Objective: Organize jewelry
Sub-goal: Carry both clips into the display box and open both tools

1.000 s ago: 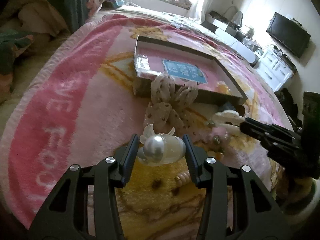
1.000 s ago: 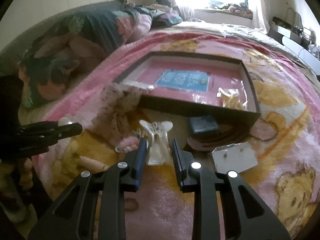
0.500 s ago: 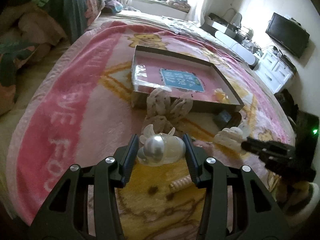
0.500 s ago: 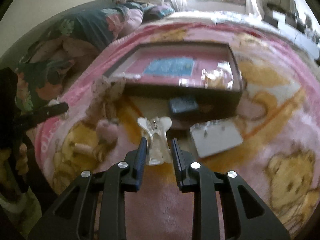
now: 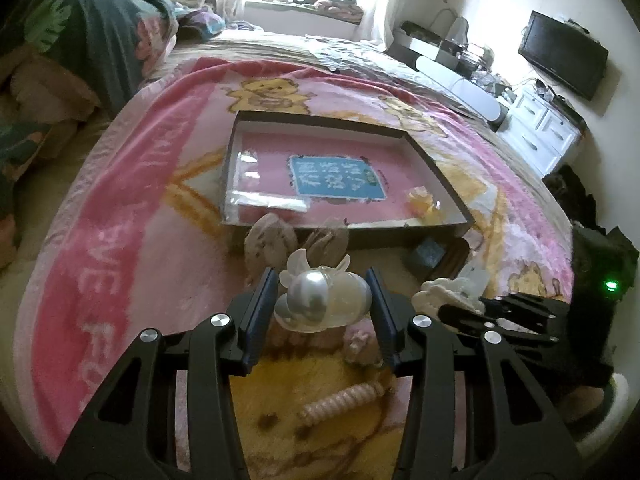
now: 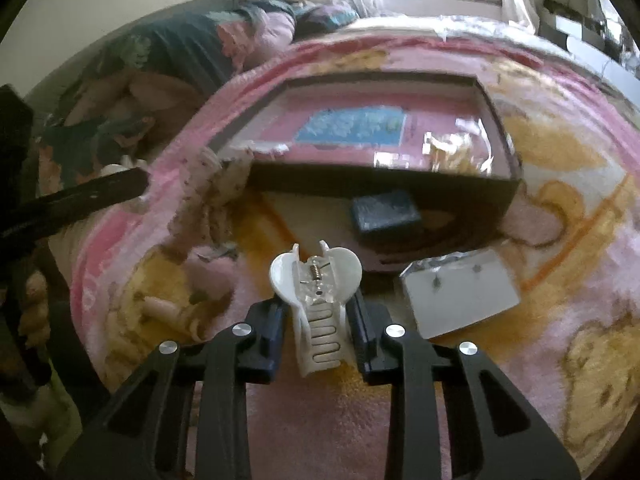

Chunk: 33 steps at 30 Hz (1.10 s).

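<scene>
Left gripper: clamped on a pearly hair clip, held above the blanket's near part.
Right gripper: fingers easing apart, though a white claw clip sits upright between them, still touched by both pads.
Blanket clutter: spotted fabric bow against the box's near wall; small blue case just before that wall; white earring card beside it; pink spiral hair tie near the blanket's front edge.
Box: shallow, dark-walled, open, mid-blanket.
Box contents: blue printed card at centre; clear plastic sleeve along the left side; small yellow piece in the near right corner.
</scene>
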Each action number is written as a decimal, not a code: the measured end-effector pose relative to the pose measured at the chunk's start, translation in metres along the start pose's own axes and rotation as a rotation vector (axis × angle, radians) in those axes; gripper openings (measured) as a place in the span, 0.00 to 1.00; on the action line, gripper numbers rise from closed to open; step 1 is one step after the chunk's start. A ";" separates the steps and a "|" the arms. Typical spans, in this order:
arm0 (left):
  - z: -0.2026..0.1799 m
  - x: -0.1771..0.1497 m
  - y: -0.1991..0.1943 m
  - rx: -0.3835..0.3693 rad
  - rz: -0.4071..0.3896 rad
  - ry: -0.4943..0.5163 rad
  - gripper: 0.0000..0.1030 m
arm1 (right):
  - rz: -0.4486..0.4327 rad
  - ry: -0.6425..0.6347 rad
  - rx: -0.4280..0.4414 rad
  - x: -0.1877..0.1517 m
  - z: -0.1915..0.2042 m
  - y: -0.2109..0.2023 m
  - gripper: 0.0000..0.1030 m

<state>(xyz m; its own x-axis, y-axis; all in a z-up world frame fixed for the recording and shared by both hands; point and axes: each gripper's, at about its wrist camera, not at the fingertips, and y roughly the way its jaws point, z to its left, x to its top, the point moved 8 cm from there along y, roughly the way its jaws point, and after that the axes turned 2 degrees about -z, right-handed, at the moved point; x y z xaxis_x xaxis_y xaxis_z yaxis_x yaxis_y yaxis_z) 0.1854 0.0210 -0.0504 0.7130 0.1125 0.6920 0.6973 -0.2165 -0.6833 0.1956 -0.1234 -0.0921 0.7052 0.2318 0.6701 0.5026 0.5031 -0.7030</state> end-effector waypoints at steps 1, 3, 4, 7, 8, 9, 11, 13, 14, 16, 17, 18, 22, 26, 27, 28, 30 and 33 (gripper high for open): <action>-0.001 0.002 0.001 0.000 0.000 0.002 0.36 | -0.023 0.008 0.004 0.005 -0.002 -0.008 0.26; -0.005 0.008 0.004 0.001 -0.005 0.009 0.36 | -0.057 0.019 -0.001 0.016 -0.007 -0.020 0.26; -0.008 0.009 0.006 -0.002 -0.005 0.012 0.36 | -0.079 0.025 -0.012 0.023 -0.011 -0.027 0.26; -0.016 0.018 0.012 -0.011 -0.005 0.025 0.36 | -0.129 0.037 -0.046 0.041 -0.025 -0.045 0.26; -0.019 0.020 0.014 -0.012 -0.004 0.032 0.36 | -0.140 0.039 -0.055 0.045 -0.029 -0.049 0.26; -0.023 0.024 0.016 -0.013 -0.004 0.039 0.36 | -0.150 0.043 -0.065 0.049 -0.034 -0.052 0.26; -0.028 0.030 0.019 -0.016 -0.006 0.051 0.36 | -0.167 0.053 -0.082 0.057 -0.044 -0.059 0.26; -0.036 0.036 0.022 -0.018 -0.010 0.064 0.36 | -0.181 0.061 -0.087 0.063 -0.052 -0.063 0.26; -0.039 0.039 0.024 -0.018 -0.010 0.070 0.36 | -0.188 0.063 -0.093 0.066 -0.055 -0.065 0.26; -0.045 0.045 0.027 -0.019 -0.013 0.080 0.36 | -0.201 0.059 -0.103 0.073 -0.060 -0.069 0.26; -0.048 0.047 0.030 -0.022 -0.012 0.084 0.36 | -0.207 0.059 -0.108 0.076 -0.063 -0.070 0.26; -0.050 0.048 0.031 -0.024 -0.011 0.087 0.36 | -0.218 0.062 -0.109 0.081 -0.066 -0.073 0.26; -0.066 0.055 0.039 -0.034 -0.010 0.116 0.36 | -0.250 0.064 -0.122 0.094 -0.073 -0.080 0.26; -0.076 0.064 0.048 -0.040 -0.010 0.134 0.36 | -0.270 0.060 -0.139 0.107 -0.081 -0.084 0.26; -0.078 0.067 0.050 -0.040 -0.011 0.140 0.36 | -0.273 0.058 -0.144 0.110 -0.082 -0.084 0.26; -0.080 0.068 0.051 -0.040 -0.014 0.144 0.36 | -0.276 0.055 -0.146 0.113 -0.082 -0.083 0.26; -0.083 0.073 0.055 -0.043 -0.014 0.152 0.36 | -0.280 0.052 -0.150 0.118 -0.083 -0.082 0.26; -0.085 0.079 0.061 -0.044 -0.014 0.163 0.36 | -0.282 0.050 -0.151 0.125 -0.085 -0.077 0.26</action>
<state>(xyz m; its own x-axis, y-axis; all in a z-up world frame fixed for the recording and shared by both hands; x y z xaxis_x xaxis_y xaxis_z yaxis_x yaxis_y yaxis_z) 0.2784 -0.0664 -0.0178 0.6797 -0.0419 0.7323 0.7005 -0.2586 -0.6651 0.2875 -0.2044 0.0256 0.5496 0.0577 0.8334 0.7474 0.4118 -0.5214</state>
